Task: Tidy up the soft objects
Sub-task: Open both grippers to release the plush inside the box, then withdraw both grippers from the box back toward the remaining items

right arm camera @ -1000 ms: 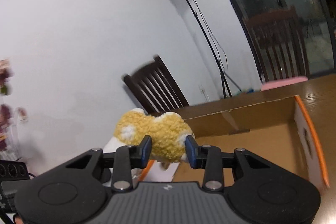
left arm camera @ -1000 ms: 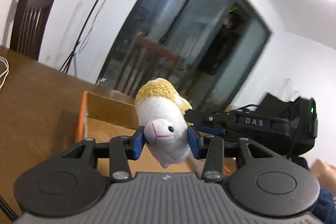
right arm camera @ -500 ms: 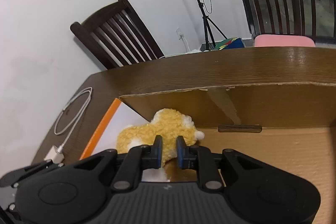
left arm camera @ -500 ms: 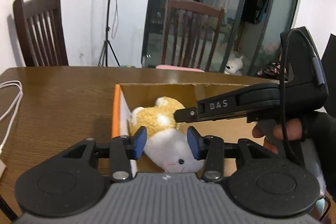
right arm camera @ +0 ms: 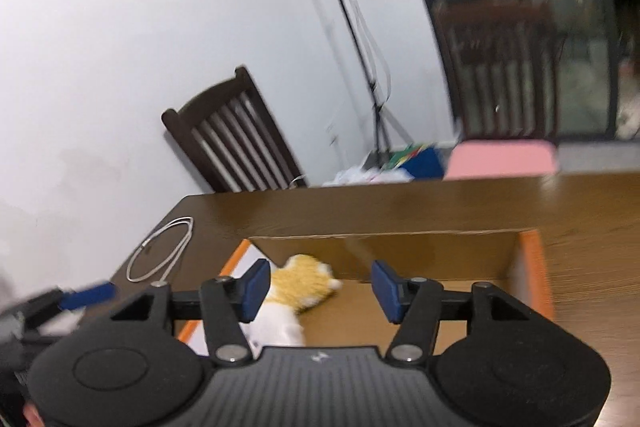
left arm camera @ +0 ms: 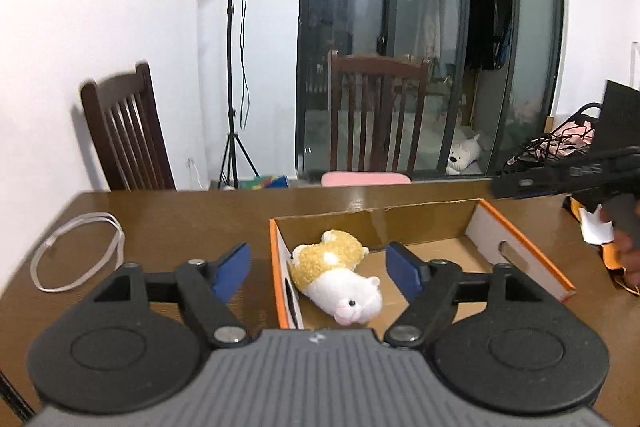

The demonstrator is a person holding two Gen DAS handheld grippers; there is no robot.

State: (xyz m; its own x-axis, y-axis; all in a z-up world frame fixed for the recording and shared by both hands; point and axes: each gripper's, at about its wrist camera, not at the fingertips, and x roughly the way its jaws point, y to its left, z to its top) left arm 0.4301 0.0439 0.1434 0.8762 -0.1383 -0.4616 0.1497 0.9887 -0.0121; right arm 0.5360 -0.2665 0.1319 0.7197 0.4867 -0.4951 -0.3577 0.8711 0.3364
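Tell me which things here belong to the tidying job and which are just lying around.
Part of the job:
- yellow and white plush hamster, lying in the box
- open cardboard box with orange edges
- left gripper and right gripper, jaws opening, nothing between the pads

Just lying about:
- looped white cable on the brown wooden table
- dark wooden chairs
- light stand

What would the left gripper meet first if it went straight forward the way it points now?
Probably the plush toy lying in the cardboard box: it sits between the opening, empty fingers of the left gripper. Depth is unclear, so the near box wall might come first.
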